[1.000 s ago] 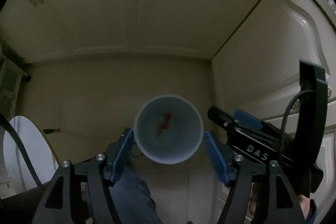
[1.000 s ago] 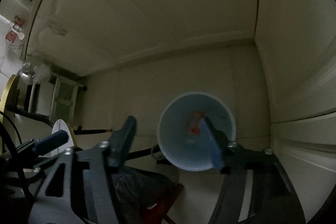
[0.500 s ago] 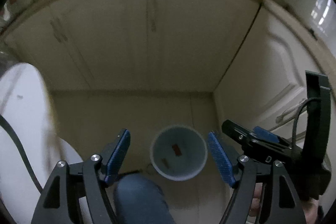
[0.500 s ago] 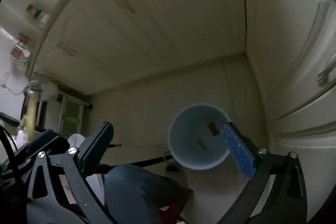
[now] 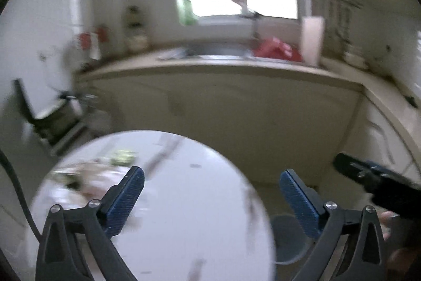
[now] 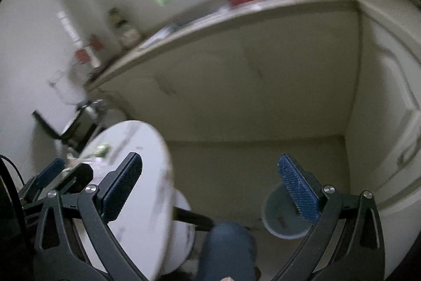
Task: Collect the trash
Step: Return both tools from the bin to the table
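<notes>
Jaws of left gripper [image 5: 211,185] opening, nothing between them; it hangs over the round white table [image 5: 184,215]. Right gripper [image 6: 210,175] jaws spread wide, empty. Bin [image 6: 285,212] stands on the floor near the cabinet corner, partly behind the right gripper's right finger; small scraps lie inside it. Blurred litter [image 5: 79,175] lies at the table's far left. Knee in blue jeans [image 6: 226,249] just beside the bin. Kitchen counter [image 5: 218,67] beyond.
</notes>
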Demonstrator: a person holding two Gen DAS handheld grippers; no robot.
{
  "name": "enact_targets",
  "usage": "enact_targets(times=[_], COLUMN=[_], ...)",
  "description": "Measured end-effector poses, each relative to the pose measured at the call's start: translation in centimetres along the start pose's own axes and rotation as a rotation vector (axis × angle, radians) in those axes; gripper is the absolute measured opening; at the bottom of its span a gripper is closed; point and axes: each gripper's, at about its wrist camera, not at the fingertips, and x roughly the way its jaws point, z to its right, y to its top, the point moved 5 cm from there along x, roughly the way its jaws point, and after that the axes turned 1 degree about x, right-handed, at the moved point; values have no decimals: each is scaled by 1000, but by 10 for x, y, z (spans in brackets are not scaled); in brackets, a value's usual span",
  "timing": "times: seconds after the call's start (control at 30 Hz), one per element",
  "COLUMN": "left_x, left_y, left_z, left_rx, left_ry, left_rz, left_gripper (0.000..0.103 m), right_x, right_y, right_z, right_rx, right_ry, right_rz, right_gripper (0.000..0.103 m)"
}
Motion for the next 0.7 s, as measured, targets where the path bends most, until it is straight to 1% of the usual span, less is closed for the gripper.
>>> enact_targets(times=[0.03,0.07,0.1,0.13,0.17,0.2,0.23,0.3,0.33,0.37,0.43,0.53,0.67,0.7], left_x=[-3,-29,-33,-51,-55,-96,-135,-154,-170,-175,-198,-220,-232,-237], left_y=[-2,-14,-20,-25,-28,-48,-76,-89,-97,-100,-107,-117,-122,-120], left_z=[-15,-11,-26,-25,-31,-33,-39,-71,-70,-76,-89,-106,-119,-123], left_rx=[-9,-18,-31,-46,-67,-86,-100,-133,-143,-154,-175,-206,-250,-253], left_ry=[35,55,77,98,122,141,153,184,195,207,239,274,310,300], left_rz=[14,21,27,34,44,52,57,68,72,77,85,83,80,84], left_gripper=[102,102,102,102,102,102,102,102,102,102,102,102,102,102], right_x=[-3,-5,-9,-13,-15,-18,-21,-24,-24,-24,-19,-16,-11,-10], right_y=[1,0,0,-2,-2,-2,-4,-8,-10,-15,-20,-29,-39,-42], right_z=[-14,-32,-53,-67,-82,-97,-118,-146,-158,-168,-192,-216,-237,-244], right_rx=[-21,-47,-82,-105,-126,-145,-173,-218,-239,-254,-286,-328,-371,-385], right_ry=[10,22,31,32,37,53,93,120,130,142,156,169,188,188], right_rz=[9,17,26,34,44,57,76,93,94,88,74,60,49,47], right_gripper=[103,103,103,103,103,103,103,103,103,103,103,103,103,103])
